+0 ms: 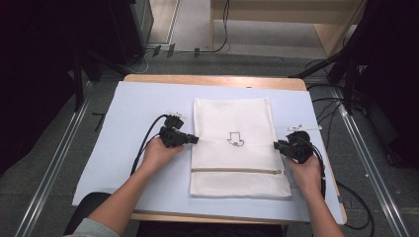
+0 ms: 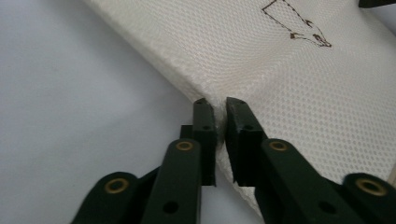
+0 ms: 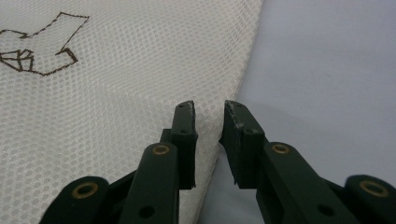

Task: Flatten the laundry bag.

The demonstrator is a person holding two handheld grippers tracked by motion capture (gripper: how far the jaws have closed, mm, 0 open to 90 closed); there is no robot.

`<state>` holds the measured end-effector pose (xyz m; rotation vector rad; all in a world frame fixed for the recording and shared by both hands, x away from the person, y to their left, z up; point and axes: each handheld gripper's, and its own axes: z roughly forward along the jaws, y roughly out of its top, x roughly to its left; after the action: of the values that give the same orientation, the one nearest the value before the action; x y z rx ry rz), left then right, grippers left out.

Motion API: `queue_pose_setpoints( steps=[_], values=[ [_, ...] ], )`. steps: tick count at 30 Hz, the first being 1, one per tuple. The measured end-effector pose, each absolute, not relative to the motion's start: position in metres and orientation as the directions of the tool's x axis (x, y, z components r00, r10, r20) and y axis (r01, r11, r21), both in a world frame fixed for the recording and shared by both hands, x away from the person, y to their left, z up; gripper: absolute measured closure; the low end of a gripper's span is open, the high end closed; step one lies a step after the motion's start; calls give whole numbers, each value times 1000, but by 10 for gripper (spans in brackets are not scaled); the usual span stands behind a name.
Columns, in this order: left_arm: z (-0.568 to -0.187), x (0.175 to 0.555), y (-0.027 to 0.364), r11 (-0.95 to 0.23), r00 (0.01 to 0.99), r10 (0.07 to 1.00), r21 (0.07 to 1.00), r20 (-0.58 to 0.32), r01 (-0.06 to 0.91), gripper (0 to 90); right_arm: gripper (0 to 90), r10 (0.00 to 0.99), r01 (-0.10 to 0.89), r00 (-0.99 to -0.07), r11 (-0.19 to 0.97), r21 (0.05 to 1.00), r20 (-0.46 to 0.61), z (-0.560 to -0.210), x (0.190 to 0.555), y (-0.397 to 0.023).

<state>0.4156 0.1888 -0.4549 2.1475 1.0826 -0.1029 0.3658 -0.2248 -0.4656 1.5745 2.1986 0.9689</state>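
A white mesh bag (image 1: 240, 147) lies flat in the middle of a pale blue mat (image 1: 133, 163) on a wooden table (image 1: 212, 79). The bag has a small dark drawing (image 1: 235, 139) stitched in its middle and a tan zipper (image 1: 236, 171) running across it near the person's end.

The left gripper (image 1: 193, 139) is at the bag's left edge. In the left gripper view, its two black jaws are pinched tight on that edge, and the mesh (image 2: 299, 88) puckers up a little right where they bite. So the left gripper (image 2: 220, 114) is gripping the bag.

The right gripper (image 1: 277, 145) is at the bag's right edge. In the right gripper view, the right gripper (image 3: 209, 116) has its jaws standing apart with a clear gap. The bag's edge (image 3: 140, 107) sits between them, but the jaws do not press on it.

A small white strip (image 1: 302, 128) lies on the mat just beyond the right gripper.
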Motion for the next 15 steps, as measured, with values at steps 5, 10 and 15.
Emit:
queue_pose_setpoints(
  steps=[5, 10, 15],
  values=[
    [-450, 416, 194, -387, 648, 677, 580, -350, 717, 887, 768, 904, 745, -383, 183, 642, 188, -470, 368, -225],
    [-444, 419, 211, -373, 625, 710, 580, -324, 725, 885, 791, 888, 740, -417, 206, 641, 196, -471, 371, -210],
    [-441, 419, 230, -365, 611, 730, 580, -307, 728, 880, 792, 873, 721, -456, 248, 648, 173, -470, 374, -188]
  ],
)
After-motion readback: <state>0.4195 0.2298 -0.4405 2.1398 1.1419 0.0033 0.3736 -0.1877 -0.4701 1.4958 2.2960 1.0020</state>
